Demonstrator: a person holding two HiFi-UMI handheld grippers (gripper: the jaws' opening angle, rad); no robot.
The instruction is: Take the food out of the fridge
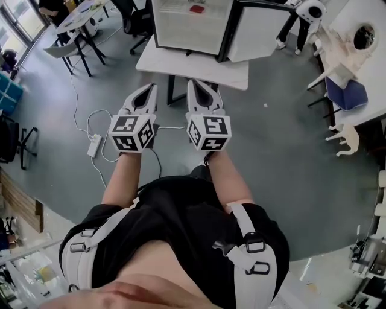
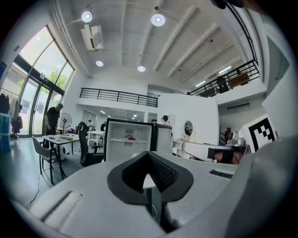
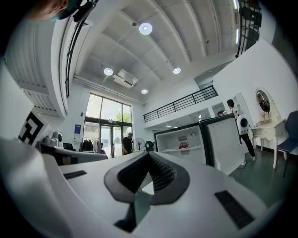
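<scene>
A small black fridge (image 1: 199,24) stands open on a white table (image 1: 205,69), its door swung to the right. A red food item (image 1: 197,9) lies on its upper shelf; it also shows as the red food (image 2: 132,138) and the red food (image 3: 184,145) in the two gripper views. My left gripper (image 1: 147,90) and right gripper (image 1: 198,88) are held side by side over the floor, well short of the table, both pointing at the fridge. Each one's jaws meet at the tip with nothing between them.
A power strip (image 1: 93,145) with white cables lies on the grey floor to the left of my hands. A table with chairs (image 1: 78,27) stands far left, with a person (image 2: 52,118) at it. White furniture (image 1: 350,54) lines the right side.
</scene>
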